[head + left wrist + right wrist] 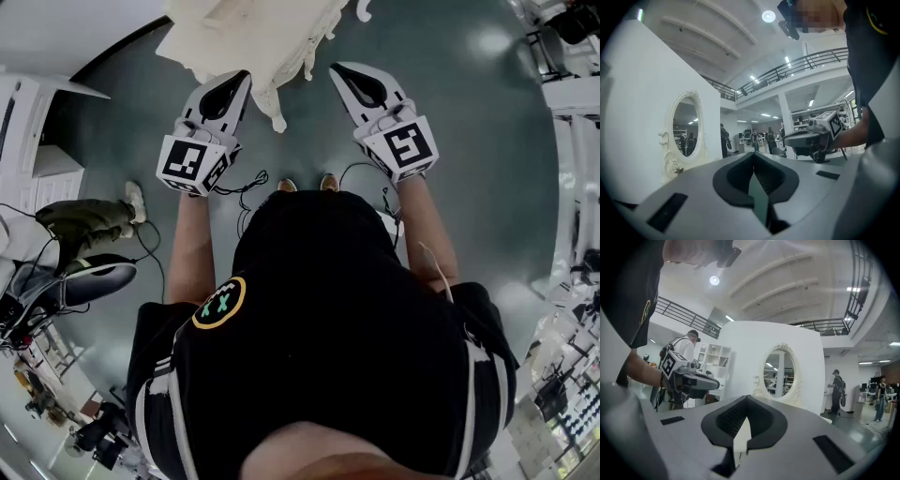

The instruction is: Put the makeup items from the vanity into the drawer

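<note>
The cream vanity (253,37) with carved legs stands just ahead of me at the top of the head view. Its oval mirror (686,129) in an ornate frame shows in both gripper views (779,372). No makeup item and no drawer can be made out in any view. My left gripper (240,79) is held up in the air in front of the vanity, jaws shut with nothing between them (753,155). My right gripper (339,71) is level with it to the right, also shut and empty (746,397). Each gripper sees the other alongside.
A seated person's leg (84,220) and a chair are on the floor at left. Cables (246,187) lie by my feet. White shelving (712,362) stands beside the vanity wall. People (839,392) stand further off in the hall.
</note>
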### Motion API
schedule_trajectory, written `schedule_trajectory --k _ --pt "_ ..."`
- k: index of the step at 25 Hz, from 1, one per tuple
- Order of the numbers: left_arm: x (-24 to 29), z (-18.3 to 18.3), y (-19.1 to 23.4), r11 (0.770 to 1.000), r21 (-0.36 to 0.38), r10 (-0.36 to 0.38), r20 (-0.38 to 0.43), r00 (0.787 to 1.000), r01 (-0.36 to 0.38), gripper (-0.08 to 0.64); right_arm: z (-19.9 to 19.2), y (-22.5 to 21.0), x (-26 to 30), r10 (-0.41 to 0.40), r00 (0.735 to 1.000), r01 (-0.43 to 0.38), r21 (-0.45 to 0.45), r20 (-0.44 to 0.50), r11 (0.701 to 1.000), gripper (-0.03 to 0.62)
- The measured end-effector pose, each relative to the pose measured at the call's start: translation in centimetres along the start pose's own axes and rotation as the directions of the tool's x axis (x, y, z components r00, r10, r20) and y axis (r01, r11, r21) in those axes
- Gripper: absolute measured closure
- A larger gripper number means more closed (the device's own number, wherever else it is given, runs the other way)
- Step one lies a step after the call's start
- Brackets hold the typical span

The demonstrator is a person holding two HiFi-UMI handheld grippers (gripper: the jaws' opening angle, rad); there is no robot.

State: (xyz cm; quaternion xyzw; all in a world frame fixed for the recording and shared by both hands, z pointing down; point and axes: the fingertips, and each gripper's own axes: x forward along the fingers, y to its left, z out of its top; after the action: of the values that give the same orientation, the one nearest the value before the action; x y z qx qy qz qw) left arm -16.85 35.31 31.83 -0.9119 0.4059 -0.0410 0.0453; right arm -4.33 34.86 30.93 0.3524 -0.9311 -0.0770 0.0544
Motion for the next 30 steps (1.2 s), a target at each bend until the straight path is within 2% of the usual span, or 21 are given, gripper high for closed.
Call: schedule_trajectory --k 8,21,25,30 --pt "0.2 0.5 0.1 1.0 0.002 0.0 0.003 1.0 0.0 0.538 0.0 -0.3 0.0 -0.006 1.0 0.006 0.013 -0.022 1.0 0.572" --pt "0.9 0.0 1.0 1.0 -0.004 0.0 -0.002 1.0 0.0 0.538 -0.5 -0.9 1.0 -0.012 1.0 0.012 0.031 -0.008 0.999 0.571" --pt "1.1 -0.3 1.3 1.0 -0.005 0.007 -0.001 1.0 -0.007 0.538 -0.6 -1.3 1.2 -0.01 1.0 0.01 0.052 0.008 0.999 0.525" --pt "1.4 -0.6 1.4 1.0 -0.01 0.008 0.0 1.0 -0.008 0.538 -0.7 -1.5 1.4 -0.001 1.0 0.0 0.05 0.014 0.999 0.427"
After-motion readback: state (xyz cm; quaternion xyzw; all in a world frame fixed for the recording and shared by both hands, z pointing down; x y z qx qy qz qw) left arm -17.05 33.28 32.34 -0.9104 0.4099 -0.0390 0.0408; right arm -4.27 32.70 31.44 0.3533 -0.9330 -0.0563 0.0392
